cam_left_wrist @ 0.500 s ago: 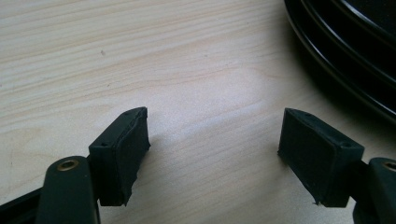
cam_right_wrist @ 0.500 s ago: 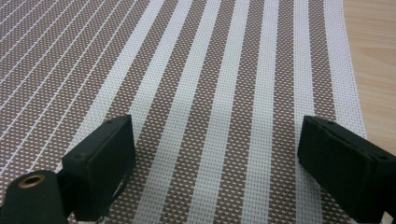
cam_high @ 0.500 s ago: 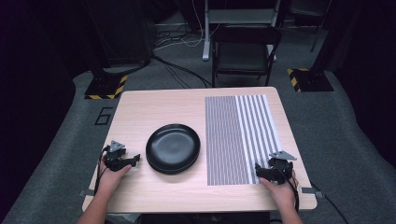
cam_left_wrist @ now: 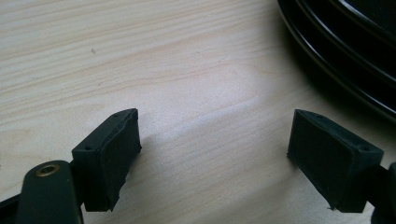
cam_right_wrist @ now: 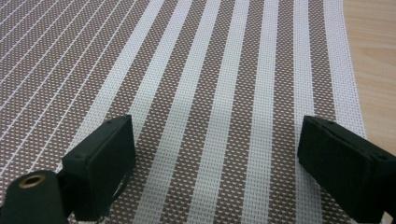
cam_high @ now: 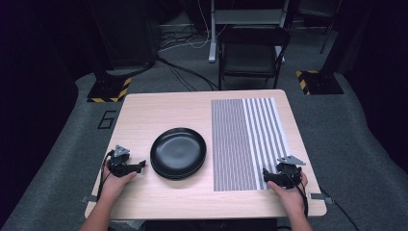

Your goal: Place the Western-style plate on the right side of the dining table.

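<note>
High view — black plates [cam_high: 178,153] stacked, empty, beside striped placemat [cam_high: 246,142].

We're looking at a lab-style recording studio: black curtains all round, grey carpet, and a lone wooden table [cam_high: 168,110] in the middle. At 12 o'clock sits a folding chair [cam_high: 252,50] with loose cables [cam_high: 185,72] beside it; hazard-striped stand bases [cam_high: 108,90] mark 10 and 2 o'clock.

Left gripper [cam_high: 140,165]: held low in the left hand [cam_high: 114,182], jaws wide apart, nothing between them. Right gripper [cam_high: 265,176]: held low in the right hand [cam_high: 290,191], jaws wide apart, nothing between them.
</note>
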Motion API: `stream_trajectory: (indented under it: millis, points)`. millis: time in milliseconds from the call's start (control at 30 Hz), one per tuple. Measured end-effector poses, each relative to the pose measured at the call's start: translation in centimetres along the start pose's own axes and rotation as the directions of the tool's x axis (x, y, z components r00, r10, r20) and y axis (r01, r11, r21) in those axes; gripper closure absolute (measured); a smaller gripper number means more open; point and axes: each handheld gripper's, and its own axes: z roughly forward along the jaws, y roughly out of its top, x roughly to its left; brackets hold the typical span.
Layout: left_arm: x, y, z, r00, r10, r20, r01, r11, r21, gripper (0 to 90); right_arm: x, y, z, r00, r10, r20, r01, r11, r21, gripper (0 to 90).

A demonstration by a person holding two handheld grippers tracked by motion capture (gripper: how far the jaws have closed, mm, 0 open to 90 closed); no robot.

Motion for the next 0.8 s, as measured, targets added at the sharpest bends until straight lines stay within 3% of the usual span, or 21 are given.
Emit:
stream_trajectory:
  millis: [367, 567, 600, 800]
  points:
    - [0.0, 0.0, -0.1, 1.0000, -0.006, -0.007, 0.006, 1.0000, 0.000, 19.2, 0.0, 0.0, 0.0, 1.0000, -0.001, 0.000, 0.001, 1.000, 0.000, 10.5]
    - [0.2, -0.1, -0.5, 0.9980, -0.062, -0.013, 0.061, 0.9980, -0.017, 29.2, 0.0, 0.1, -0.2, 1.0000, -0.002, -0.006, 0.002, 1.000, 0.017, 13.3]
    - [0.3, 0.1, -0.8, 0.9951, -0.098, -0.007, 0.098, 0.9951, 0.004, 38.1, 0.0, 0.3, -0.4, 0.9999, -0.002, -0.011, 0.003, 1.000, 0.031, 18.8]
    - [0.2, 0.3, -1.3, 0.9924, -0.123, 0.006, 0.122, 0.9921, 0.027, 44.5, 0.5, 0.8, -1.2, 0.9992, -0.010, -0.038, 0.011, 1.000, 0.025, 31.8]
